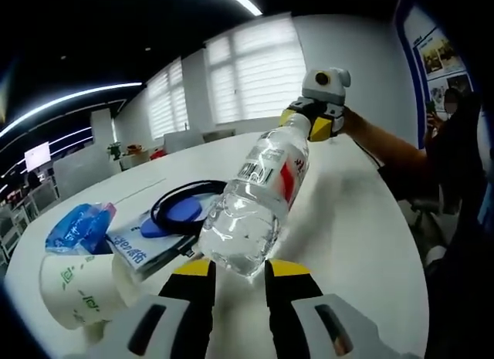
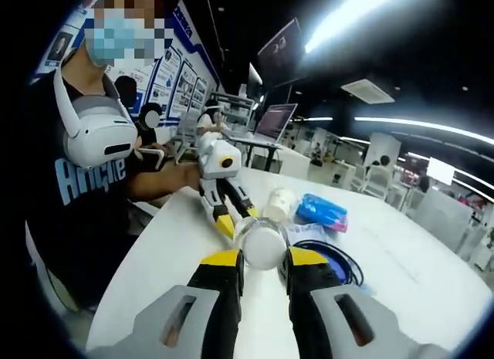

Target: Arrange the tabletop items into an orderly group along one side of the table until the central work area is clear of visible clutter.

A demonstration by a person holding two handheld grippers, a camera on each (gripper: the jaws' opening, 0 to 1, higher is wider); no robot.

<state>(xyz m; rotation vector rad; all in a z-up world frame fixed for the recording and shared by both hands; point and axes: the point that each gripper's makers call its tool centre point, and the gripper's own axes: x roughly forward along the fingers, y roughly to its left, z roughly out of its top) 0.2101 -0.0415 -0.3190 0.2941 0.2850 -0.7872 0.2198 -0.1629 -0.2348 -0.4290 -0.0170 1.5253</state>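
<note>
Clear plastic is what sits nearest in the left gripper view: a water bottle (image 1: 258,197) is held lengthwise between the two claws, its base pinched by the left claw (image 1: 235,268) and its capped end gripped by the right claw (image 1: 310,118) farther off. In the right gripper view the same bottle (image 2: 261,247) is seen end-on, its white cap clamped in the right claw (image 2: 261,259), with the left claw (image 2: 231,218) meeting it from beyond. The bottle appears to be lifted clear of the white worktop (image 1: 347,235), though contact cannot be ruled out.

Just past the bottle, to the left of the left gripper view, a paper cup (image 1: 77,286) lies on its side, touching a booklet (image 1: 143,243). A blue packet (image 1: 77,228) lies beside these, and a coiled black cable (image 1: 181,208) rests over a blue disc (image 1: 181,212).

These four items are already gathered near one edge, so the grouping is judged partly done. The bottle is not yet set down beside them, and the tipped cup and loose cable are still to be tidied. Beyond, the worktop surface looks bare.
</note>
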